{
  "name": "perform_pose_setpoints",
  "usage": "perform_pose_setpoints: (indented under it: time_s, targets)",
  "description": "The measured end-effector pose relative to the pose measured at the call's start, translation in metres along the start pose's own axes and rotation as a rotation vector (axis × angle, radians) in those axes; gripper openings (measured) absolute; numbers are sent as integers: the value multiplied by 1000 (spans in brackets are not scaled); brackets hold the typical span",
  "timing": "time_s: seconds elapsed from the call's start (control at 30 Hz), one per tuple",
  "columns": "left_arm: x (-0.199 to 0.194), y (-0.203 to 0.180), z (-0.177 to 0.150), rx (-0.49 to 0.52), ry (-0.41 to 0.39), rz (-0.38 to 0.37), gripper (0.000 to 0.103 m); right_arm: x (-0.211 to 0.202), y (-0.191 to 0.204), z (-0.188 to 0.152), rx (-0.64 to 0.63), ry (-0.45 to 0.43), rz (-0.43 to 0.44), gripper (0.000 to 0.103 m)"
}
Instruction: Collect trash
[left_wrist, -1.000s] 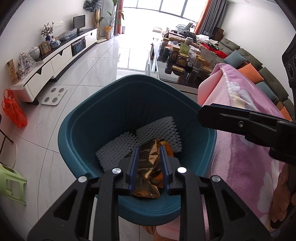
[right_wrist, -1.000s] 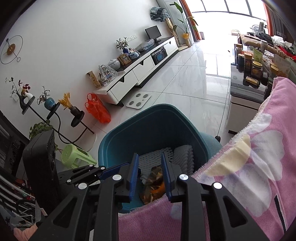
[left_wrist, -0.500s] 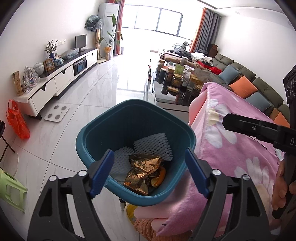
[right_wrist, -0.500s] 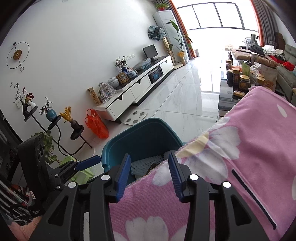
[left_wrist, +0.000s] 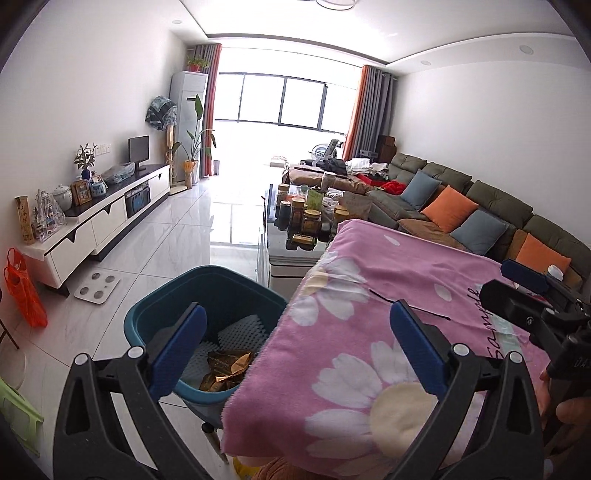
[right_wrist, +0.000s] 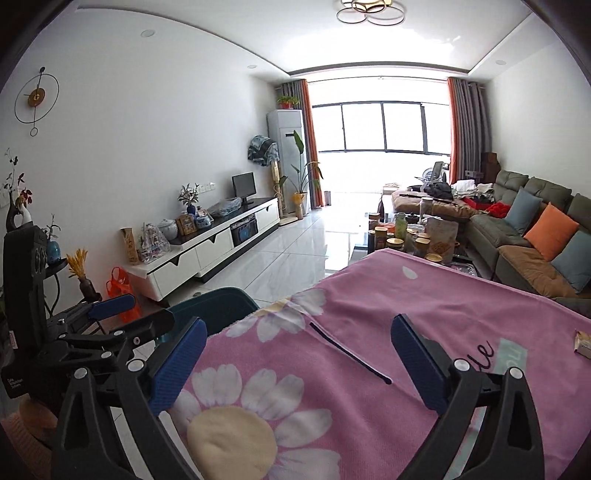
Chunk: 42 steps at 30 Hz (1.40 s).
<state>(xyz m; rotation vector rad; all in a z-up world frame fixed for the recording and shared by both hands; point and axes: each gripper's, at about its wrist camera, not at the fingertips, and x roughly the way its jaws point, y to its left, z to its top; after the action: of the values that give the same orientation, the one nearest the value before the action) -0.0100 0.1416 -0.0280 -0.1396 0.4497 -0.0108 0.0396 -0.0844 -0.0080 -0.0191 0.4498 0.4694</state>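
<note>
A teal bin (left_wrist: 207, 291) stands on the floor at the left edge of the table; its rim also shows in the right wrist view (right_wrist: 218, 301). Inside lie a gold foil wrapper (left_wrist: 225, 371) and white foam netting (left_wrist: 240, 328). My left gripper (left_wrist: 295, 350) is open and empty, raised over the pink flowered cloth (left_wrist: 388, 332) beside the bin. My right gripper (right_wrist: 297, 363) is open and empty above the cloth (right_wrist: 369, 332). A thin black stick (right_wrist: 349, 352) lies on the cloth between its fingers. A small packet (right_wrist: 583, 343) lies at the cloth's right edge.
A glass coffee table with jars (left_wrist: 306, 221) stands behind the cloth-covered table. A sofa with cushions (left_wrist: 461, 214) runs along the right. A white TV cabinet (left_wrist: 96, 225) lines the left wall, with a scale (left_wrist: 96, 288) and an orange bag (left_wrist: 22, 288) on the floor.
My left gripper opened and let the gold wrapper fall into the bin, then rose and pulled back. My right gripper opened wide and moved right, away from the bin, over the cloth.
</note>
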Motion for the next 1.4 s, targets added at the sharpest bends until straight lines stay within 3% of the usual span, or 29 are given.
perform_pose_setpoints:
  time_s: [0.3,0.63,1.4]
  targets:
    - [-23,-62,-2,46,-118,-41,98,-60,-42,-31,58,-75,-217,97]
    - [-35,-101,-6,110,-171,-88,98,-100,-59,-48,90,-154,-352,97]
    - [-46,-130,-15,175,-247,-109,98,-136,-73,-58,125,-226,-437,97]
